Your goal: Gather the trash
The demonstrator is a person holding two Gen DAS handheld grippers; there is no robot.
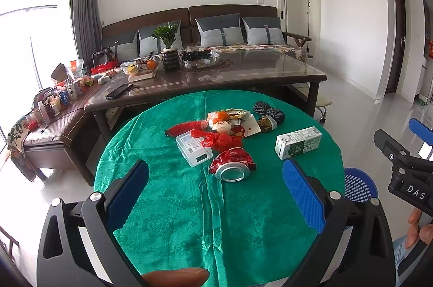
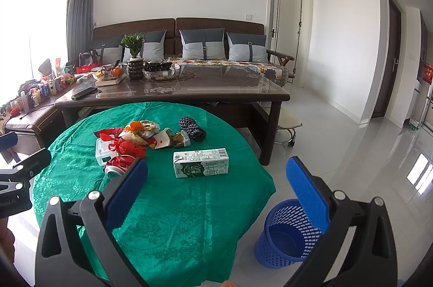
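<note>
A: Left wrist view first. Left gripper is spread wide with nothing between its blue pads, hanging above the near half of the round table. Step looks like picking the first piece.

B: Which piece?

A: The crushed can, I'd say. It lies on its side just ahead of the gripper, near the table's middle, open end facing the camera. Touching its far left side is a clear plastic box with red plastic draped over it. Wrapper pile sits toward the far edge, milk carton toward the right edge.

B: How to do it well?

A: Go forward and down, pads across the can's flattened sides, and keep clear of the red plastic so it doesn't drag along. A fingertip shows at the bottom edge, so the hand is low behind the tool.

B: Right wrist view?

A: Right gripper is also wide apart and empty, tilted down over the table's right near edge. The carton lies flat just ahead, well apart from the pile. Blue basket stands on the floor beside the table's right edge, looks empty. Short carry.

B: Risk?

A: Cloth is slick and wrinkled; a low pad could snag it.
</note>
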